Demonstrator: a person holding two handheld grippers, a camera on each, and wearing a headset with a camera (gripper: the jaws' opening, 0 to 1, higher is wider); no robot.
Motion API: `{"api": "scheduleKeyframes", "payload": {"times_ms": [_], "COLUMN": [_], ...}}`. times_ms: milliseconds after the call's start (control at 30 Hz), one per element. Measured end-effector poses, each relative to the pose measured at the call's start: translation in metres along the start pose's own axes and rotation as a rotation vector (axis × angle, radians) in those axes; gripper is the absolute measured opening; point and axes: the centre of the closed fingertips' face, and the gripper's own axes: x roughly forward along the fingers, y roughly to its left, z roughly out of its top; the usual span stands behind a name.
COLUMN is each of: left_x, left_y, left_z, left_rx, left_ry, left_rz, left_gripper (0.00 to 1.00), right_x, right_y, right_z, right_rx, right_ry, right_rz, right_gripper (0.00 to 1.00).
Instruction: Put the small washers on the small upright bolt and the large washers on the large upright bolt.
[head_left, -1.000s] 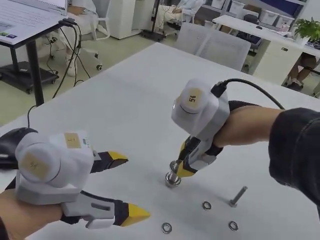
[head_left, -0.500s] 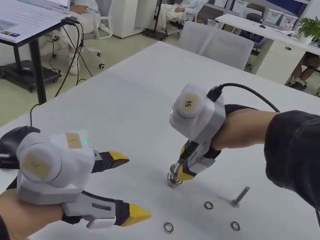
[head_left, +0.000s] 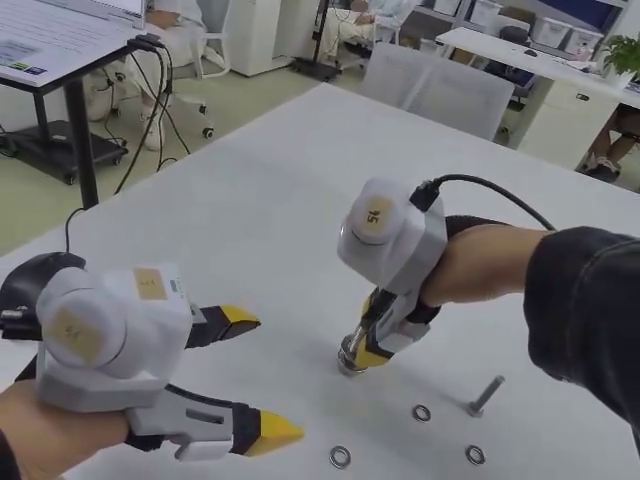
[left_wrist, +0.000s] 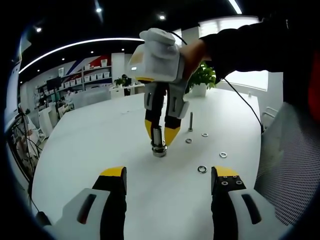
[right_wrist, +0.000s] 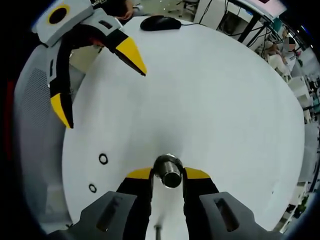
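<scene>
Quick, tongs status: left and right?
Left tongs: open, holding nothing.
Right tongs: closed on the large upright bolt.

Three close views, shared large bolt (right_wrist: 170, 173)

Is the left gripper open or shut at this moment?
Open. The left gripper has its two yellow-tipped jaws wide apart in its own view, and nothing is held between them.

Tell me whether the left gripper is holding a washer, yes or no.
No: the left gripper has its jaws wide apart, with only bare table between them.
</scene>
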Motion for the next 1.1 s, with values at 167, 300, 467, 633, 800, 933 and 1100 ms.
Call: {"api": "scheduleKeyframes", "payload": {"times_ms": [167, 300, 467, 633, 800, 933, 1100], "left_x": [-0.0005, -0.0008, -0.0004, 0.0001, 0.001, 0.0017, 0.0021], "left_y": [-0.0006, -0.0005, -0.0003, 0.0011, 0.0015, 0.0014, 0.0019], "left_z": [-0.0003, -0.0004, -0.0007, -0.0005, -0.0002, -0.0004, 0.0], "left_rx": [-0.001, -0.002, -0.002, -0.003, -0.005, -0.005, -0.004], "left_ry": [0.001, 0.001, 0.003, 0.003, 0.002, 0.002, 0.001], "left_rz": [0.0, 0.0, -0.001, 0.001, 0.001, 0.0, 0.001], "left_gripper": [0.68, 0.68, 0.68, 0.68, 0.68, 0.68, 0.68], "right_x": [0.0029, 0.0047, 0.0078, 0.0095, 0.0101, 0.01, 0.0103], "right_y": [0.0002, 0.0006, -0.0005, -0.0005, -0.0012, -0.0014, -0.0016], "right_z": [-0.0006, -0.0008, -0.0013, -0.003, -0.0034, -0.0038, -0.0049], "right_rx": [0.007, 0.012, 0.011, 0.013, 0.013, 0.01, 0.014], "right_ry": [0.001, 0.003, 0.002, 0.007, 0.006, 0.006, 0.006], "right_rz": [0.004, 0.007, 0.005, 0.008, 0.006, 0.006, 0.009], "right_gripper": [0.24, 0.24, 0.24, 0.25, 0.25, 0.25, 0.25]}}
